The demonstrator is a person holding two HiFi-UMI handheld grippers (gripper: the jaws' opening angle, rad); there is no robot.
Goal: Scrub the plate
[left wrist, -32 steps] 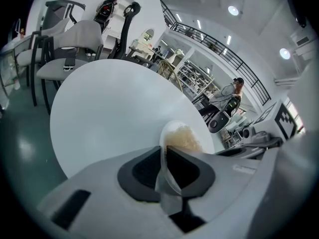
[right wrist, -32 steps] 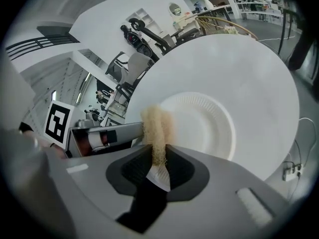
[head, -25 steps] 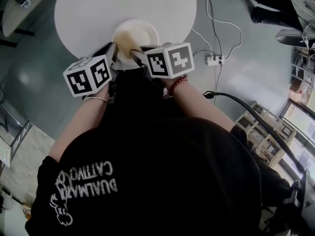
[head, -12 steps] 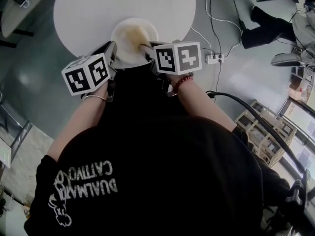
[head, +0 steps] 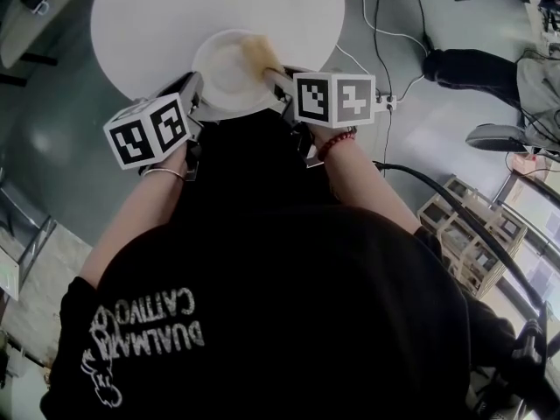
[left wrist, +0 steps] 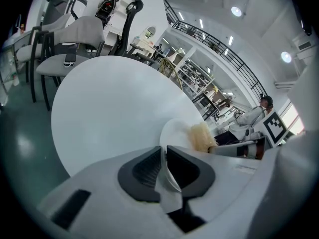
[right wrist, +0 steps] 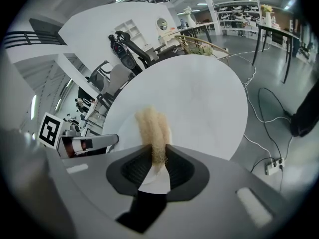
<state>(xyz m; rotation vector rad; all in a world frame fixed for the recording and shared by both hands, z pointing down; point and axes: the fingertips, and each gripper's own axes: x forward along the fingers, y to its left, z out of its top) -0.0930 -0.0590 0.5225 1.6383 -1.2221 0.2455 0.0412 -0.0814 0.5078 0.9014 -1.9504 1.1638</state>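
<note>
A white plate (head: 226, 75) lies near the front edge of the round white table (head: 157, 16). My left gripper (head: 194, 90) is shut on the plate's near left rim; in the left gripper view the thin rim (left wrist: 172, 176) runs between the pads of my left gripper (left wrist: 163, 156). My right gripper (head: 273, 75) is shut on a tan fibrous scrubber (head: 261, 52), which rests on the plate's right side. In the right gripper view the scrubber (right wrist: 153, 126) sticks out from my right gripper (right wrist: 158, 156) over the plate (right wrist: 122, 126).
A power strip (head: 383, 105) with white cables lies on the floor right of the table. A person's dark legs (head: 472, 64) show at the far right. Grey chairs (left wrist: 65, 39) stand behind the table. The plate sits close to the table's edge.
My right gripper has dragged the scrubber from the plate's middle to its right side. The left gripper has kept its hold on the rim without moving.
</note>
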